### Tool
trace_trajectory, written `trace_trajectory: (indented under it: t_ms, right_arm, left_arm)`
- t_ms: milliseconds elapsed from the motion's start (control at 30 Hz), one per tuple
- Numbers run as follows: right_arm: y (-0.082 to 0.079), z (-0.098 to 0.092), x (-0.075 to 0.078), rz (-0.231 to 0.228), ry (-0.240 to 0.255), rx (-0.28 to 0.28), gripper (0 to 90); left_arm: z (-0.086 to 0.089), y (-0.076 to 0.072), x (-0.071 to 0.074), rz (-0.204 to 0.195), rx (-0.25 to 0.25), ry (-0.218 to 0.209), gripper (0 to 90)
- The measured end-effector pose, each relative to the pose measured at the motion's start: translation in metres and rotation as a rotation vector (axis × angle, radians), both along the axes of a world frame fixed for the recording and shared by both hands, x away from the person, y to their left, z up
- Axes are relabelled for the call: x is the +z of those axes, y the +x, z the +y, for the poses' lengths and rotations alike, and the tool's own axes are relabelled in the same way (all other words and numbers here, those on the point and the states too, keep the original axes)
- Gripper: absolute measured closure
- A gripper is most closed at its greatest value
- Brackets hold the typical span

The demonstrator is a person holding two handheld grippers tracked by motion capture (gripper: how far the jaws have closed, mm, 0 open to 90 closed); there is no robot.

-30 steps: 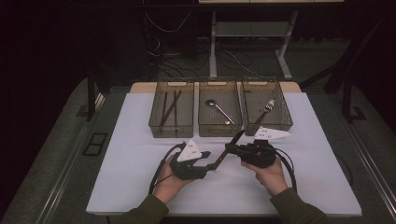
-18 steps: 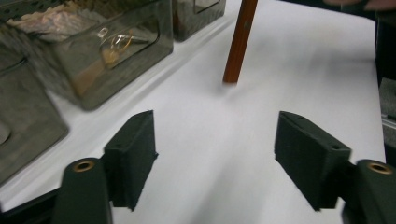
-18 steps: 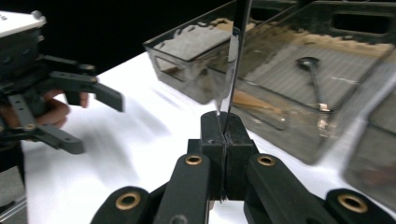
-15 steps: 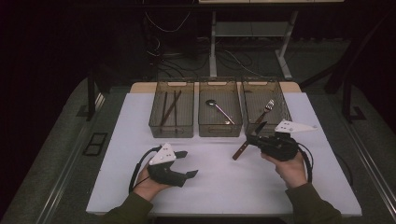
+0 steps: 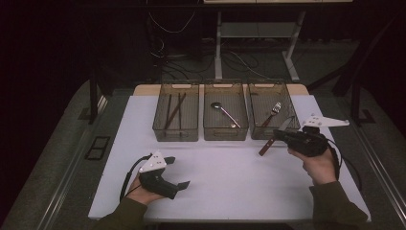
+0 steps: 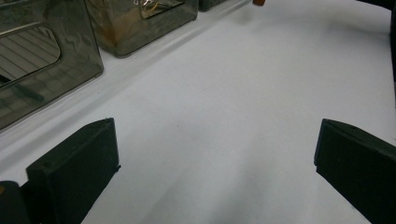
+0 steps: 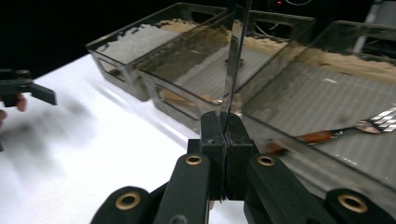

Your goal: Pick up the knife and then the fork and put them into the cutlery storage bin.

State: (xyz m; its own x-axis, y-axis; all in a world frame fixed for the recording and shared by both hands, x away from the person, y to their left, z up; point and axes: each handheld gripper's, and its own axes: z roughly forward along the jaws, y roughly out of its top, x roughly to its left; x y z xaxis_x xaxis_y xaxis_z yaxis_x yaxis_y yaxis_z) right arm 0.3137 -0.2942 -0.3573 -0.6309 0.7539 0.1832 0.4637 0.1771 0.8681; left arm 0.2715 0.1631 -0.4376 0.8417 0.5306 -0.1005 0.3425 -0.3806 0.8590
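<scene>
Right gripper view: fingers [image 7: 223,135] clenched on knife [image 7: 235,60] blade; high view: wooden handle, left fingers [image 5: 179,178] released.

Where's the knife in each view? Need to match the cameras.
High view: knife right of centre, slanting in front of the right-hand tray, clamped in the right gripper.
Right gripper view: its blade rises straight up from the shut jaws, centre frame.
Left gripper view: a brown tip at the top edge, probably its handle.
Shared landmark: the middle tray.
</scene>
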Motion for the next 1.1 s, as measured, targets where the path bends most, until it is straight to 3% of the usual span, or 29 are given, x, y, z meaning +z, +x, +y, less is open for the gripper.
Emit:
trace_trajectory:
  t_ms: [67,233,467,700,867,1100]
  right_arm:
    - [0.002,-0.006,0.005,-0.006,-0.019,-0.018,89.4]
    - [0.008,-0.022,0.02,-0.019,-0.012,-0.045,89.4]
    - [0.018,-0.04,0.053,-0.063,-0.016,-0.091,89.4]
    - [0.045,-0.047,0.072,-0.077,-0.105,-0.16,89.4]
    - [0.069,-0.049,0.071,-0.038,-0.159,-0.202,89.4]
    - [0.087,-0.05,0.048,0.055,-0.224,-0.213,89.4]
  left_arm:
    - [-0.002,0.0,-0.001,-0.001,-0.001,0.008,0.0]
    - [-0.001,0.0,-0.001,0.008,0.006,0.009,0.0]
    - [-0.005,0.0,-0.003,0.019,-0.021,0.022,0.0]
    - [-0.006,-0.001,-0.004,0.024,-0.024,0.02,0.0]
    - [-0.006,-0.001,-0.003,0.026,-0.027,0.017,0.0]
    - [-0.006,-0.001,-0.003,0.025,-0.03,0.015,0.0]
